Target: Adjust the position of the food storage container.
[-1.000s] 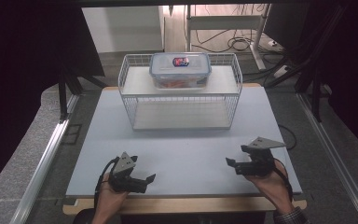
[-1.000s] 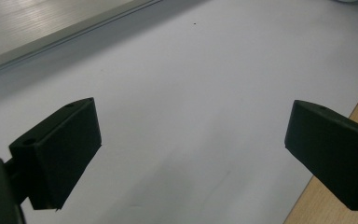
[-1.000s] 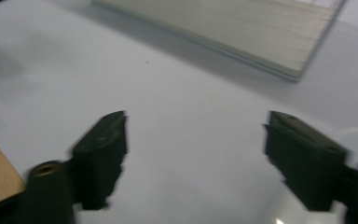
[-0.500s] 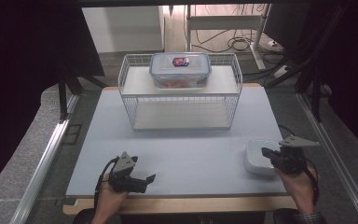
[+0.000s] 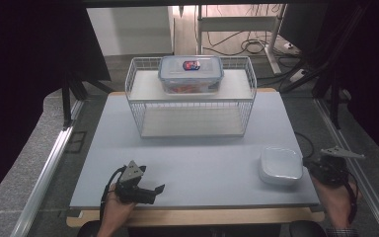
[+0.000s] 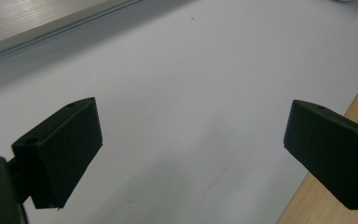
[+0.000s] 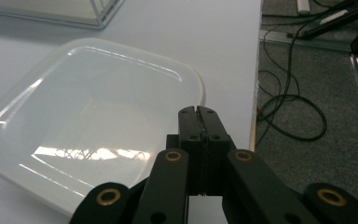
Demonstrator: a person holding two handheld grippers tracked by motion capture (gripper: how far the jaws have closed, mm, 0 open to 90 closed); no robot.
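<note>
The left gripper [image 5: 153, 190] rests near the table's [image 5: 197, 163] front left edge, its jaws spread wide over bare surface. Behind centre, a wire rack [image 5: 192, 98] carries a lidded box [image 5: 191, 74] on top. At the right edge lies a white lid [image 5: 280, 165], with the right gripper [image 5: 310, 167] just beside it, jaws pressed together and holding nothing.

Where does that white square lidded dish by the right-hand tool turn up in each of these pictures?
High view: white dish lies at the table's right near corner, beside the right gripper.
Left gripper view: a white sliver at the top right edge may be it; I cannot tell.
Right gripper view: left and centre, at the shut jaws.
Shared landmark: wire rack.
</note>
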